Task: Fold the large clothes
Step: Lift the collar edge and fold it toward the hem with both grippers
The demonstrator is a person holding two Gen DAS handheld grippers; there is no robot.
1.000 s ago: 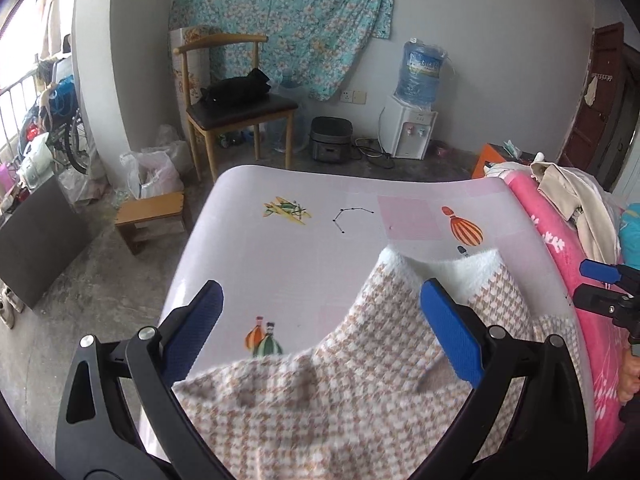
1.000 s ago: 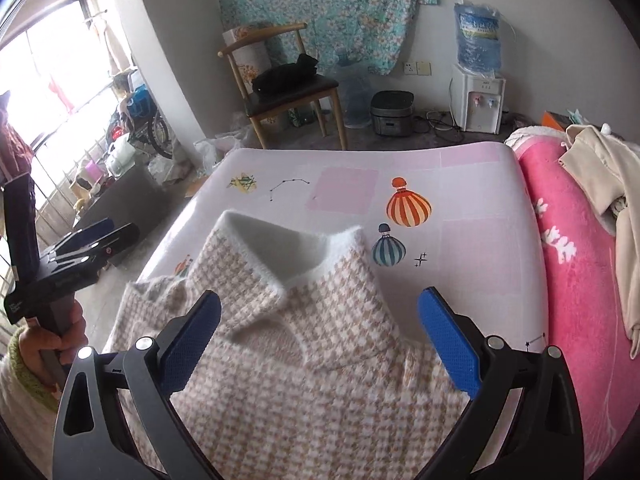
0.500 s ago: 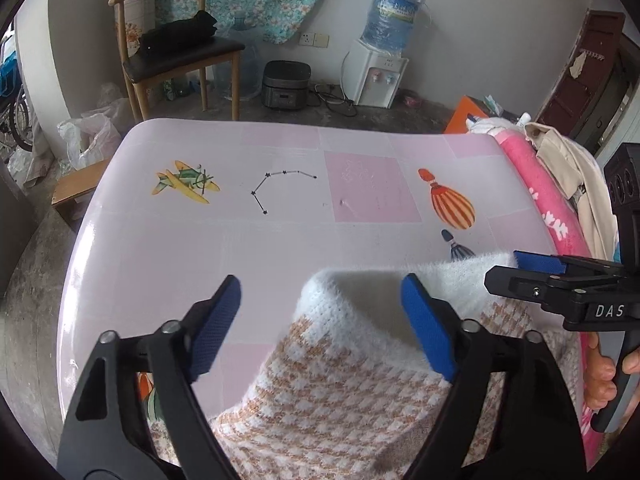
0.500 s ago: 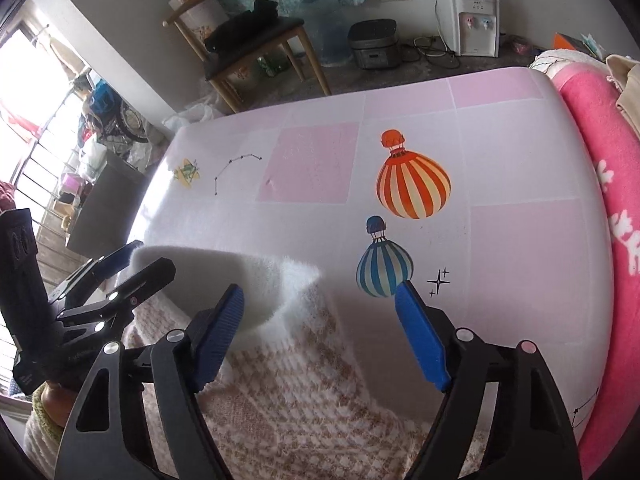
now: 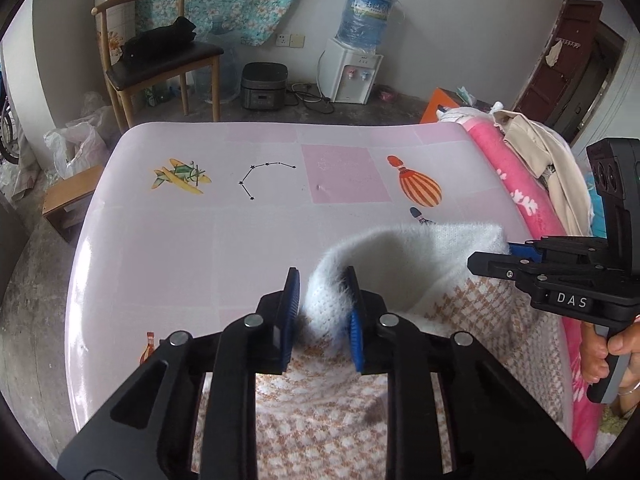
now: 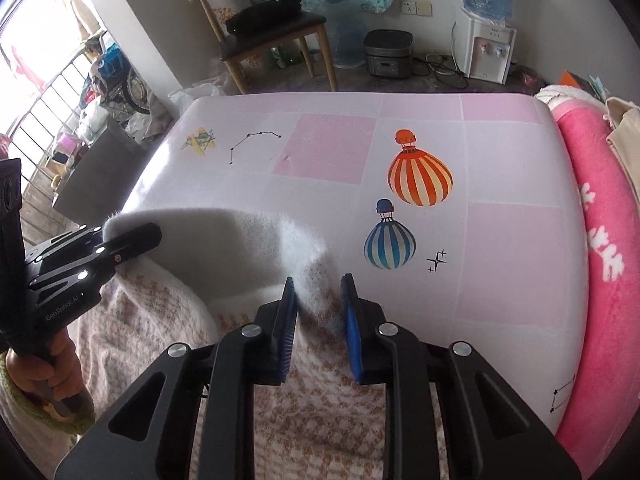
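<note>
A brown-and-white houndstooth sweater (image 5: 320, 412) lies at the near edge of a bed covered by a pink patchwork sheet (image 5: 224, 248) printed with balloons, and its fluffy white collar (image 5: 404, 252) stands up, pinched at both ends. The left gripper (image 5: 322, 308) is closing its jaws with the left end of the collar between the blue pads, which press into the fuzz; the right gripper (image 6: 318, 312) is closing likewise on the right end of the collar. As for containers, a blue water bottle (image 5: 364, 12) sits upside down in a white dispenser (image 5: 352, 76) by the far wall, and its contents cannot be told. The left wrist view alone shows the right hand (image 5: 612, 356) on its handle and a dark door at the right; the right wrist view alone shows the left hand (image 6: 48, 364) with a green cuff, a railed window and a bicycle beyond it. On the floor past the bed stand a wooden chair (image 6: 272, 36) with a dark bundle on its seat and a black rice cooker (image 6: 387, 58). A pink blanket (image 6: 600, 248) runs along the sheet's right side, with beige cloth (image 5: 548, 168) heaped on it.
</note>
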